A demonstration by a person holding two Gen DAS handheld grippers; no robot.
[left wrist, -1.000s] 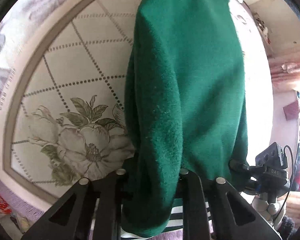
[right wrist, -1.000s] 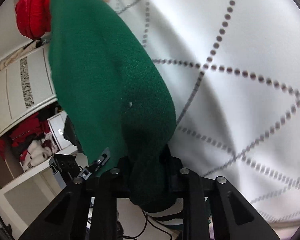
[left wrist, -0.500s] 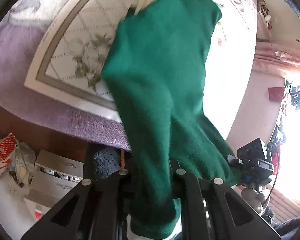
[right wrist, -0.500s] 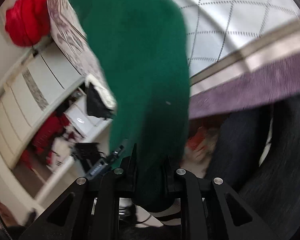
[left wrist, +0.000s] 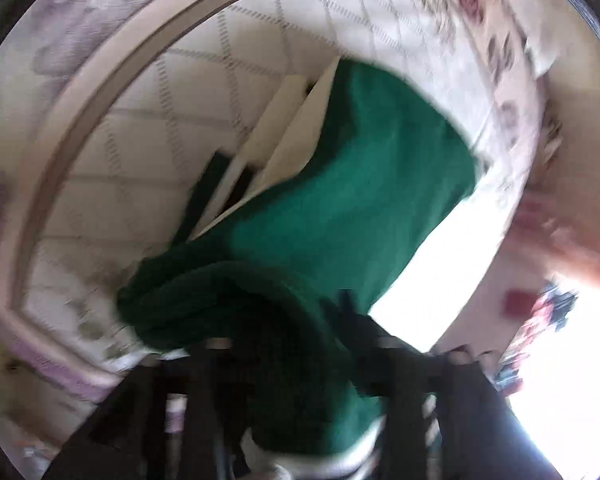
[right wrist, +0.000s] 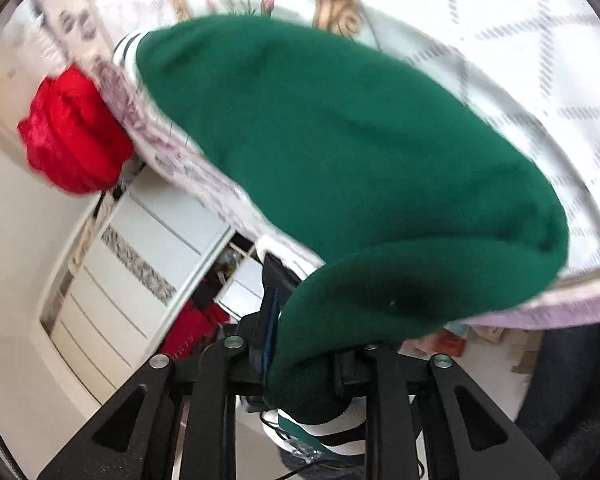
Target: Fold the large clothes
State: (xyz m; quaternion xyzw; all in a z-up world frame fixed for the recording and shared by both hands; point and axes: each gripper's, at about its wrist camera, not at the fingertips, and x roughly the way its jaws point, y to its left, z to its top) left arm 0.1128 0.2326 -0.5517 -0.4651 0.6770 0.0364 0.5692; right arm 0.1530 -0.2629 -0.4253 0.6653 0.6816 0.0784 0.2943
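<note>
Both grippers' jaws have just been opening: left gripper [left wrist: 300, 360] and right gripper [right wrist: 304, 354], green garment [right wrist: 340, 152] still between, now folded onto the bedspread [left wrist: 140, 128].

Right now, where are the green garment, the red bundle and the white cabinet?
green garment [right wrist: 340, 152]: right wrist view, on the broad middle of the draped fabric.
red bundle [right wrist: 72, 136]: right wrist view, on its puffy centre.
white cabinet [right wrist: 140, 248]: right wrist view, on a panelled door front.

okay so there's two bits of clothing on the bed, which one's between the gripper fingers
The green sweater, with striped white trim: its fold runs down between the right gripper fingers. The red garment sits bunched at the bed's far edge, untouched.
</note>
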